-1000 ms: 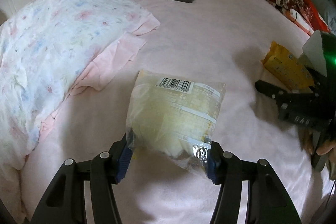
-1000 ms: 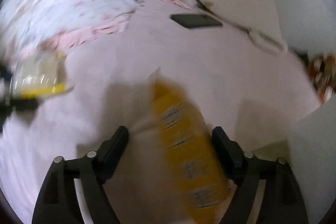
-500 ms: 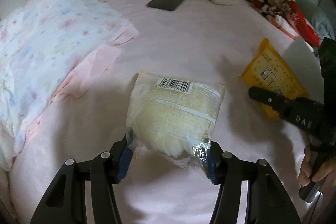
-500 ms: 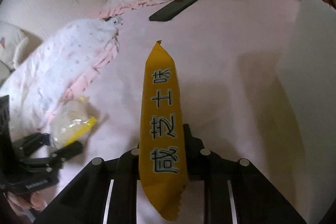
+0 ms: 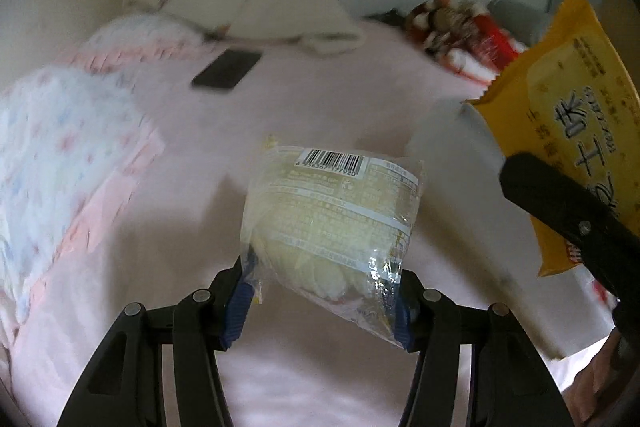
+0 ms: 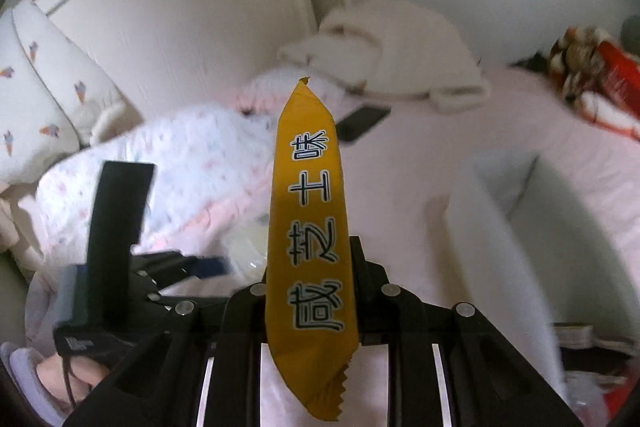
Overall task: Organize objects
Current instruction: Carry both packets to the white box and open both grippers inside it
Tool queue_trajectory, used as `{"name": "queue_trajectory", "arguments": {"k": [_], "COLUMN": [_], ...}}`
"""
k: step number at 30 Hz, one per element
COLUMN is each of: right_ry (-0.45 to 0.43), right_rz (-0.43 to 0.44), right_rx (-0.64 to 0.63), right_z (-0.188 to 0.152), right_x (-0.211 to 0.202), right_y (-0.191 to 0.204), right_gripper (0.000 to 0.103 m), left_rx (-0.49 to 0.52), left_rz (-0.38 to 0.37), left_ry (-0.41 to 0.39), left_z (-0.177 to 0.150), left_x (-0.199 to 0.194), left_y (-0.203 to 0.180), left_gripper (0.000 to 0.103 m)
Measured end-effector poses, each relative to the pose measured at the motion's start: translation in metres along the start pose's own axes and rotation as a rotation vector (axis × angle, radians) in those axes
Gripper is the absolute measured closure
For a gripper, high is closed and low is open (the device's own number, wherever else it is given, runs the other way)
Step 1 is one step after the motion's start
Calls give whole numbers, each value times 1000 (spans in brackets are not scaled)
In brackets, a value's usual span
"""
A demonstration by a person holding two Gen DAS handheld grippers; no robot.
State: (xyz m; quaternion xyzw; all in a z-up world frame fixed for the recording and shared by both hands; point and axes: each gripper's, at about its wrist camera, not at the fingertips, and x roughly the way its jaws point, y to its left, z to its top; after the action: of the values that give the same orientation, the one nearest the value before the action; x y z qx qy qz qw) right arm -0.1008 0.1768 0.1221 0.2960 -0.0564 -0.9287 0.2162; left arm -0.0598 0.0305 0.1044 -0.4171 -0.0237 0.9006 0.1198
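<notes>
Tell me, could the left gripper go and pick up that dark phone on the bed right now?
Probably not: the left gripper is shut on the clear bread packet. The path to the phone looks free.

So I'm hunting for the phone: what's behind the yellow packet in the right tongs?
Behind the yellow packet, a dark phone lies on the pink bedsheet; one end is hidden by the packet. The floral quilt lies behind too.

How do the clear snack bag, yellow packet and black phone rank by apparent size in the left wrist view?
1. Clear snack bag and yellow packet: look alike; both near, the packet cut off.
2. Black phone, farther away.
</notes>
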Motion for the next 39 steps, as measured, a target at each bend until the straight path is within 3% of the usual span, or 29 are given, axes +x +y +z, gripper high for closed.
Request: {"name": "queue_trajectory", "arguments": {"k": [4,8,11,12,17,22,26,29,32,39], "right_ry": [-96,-119,-114,-122,-143,-125,-64,-16,-30,-81], "right_rz": [-85,-182,-212,-222,-226,-146,-154,-185,-208,-205], "right_rx": [44,120,224,244,336,406,370,377,422,393], "right_z": [16,19,16,17,18,16,9,5,-1,2], "right_x": [-30,-47,-60,-63,-78,-77,-66,-59,-59,-61], "right_y": [-17,-48,-81,-89,-129,-148,-141,-144,-153,-146], "right_gripper": [83,82,82,82,83,83,82,78,69,68], "left_rx": [21,7,101,115,134,103,58,62,48,61], "left_rz": [-81,-184,-209,-243,-278,-267,-302,-305,-335,-352], "left_ry": [-78,-97,-83,-70,-19,2,75,77,97,100], "left_z": [25,45,55,57,59,58,59,61,61,60], "left_x": [-16,-18,-16,-13,7,22,40,40,40,29], "left_y": [-30,-57,-93,-105,-131,-133,-126,-125,-123,-113], "left_gripper": [48,48,48,50,50,50,46,41,40,39]}}
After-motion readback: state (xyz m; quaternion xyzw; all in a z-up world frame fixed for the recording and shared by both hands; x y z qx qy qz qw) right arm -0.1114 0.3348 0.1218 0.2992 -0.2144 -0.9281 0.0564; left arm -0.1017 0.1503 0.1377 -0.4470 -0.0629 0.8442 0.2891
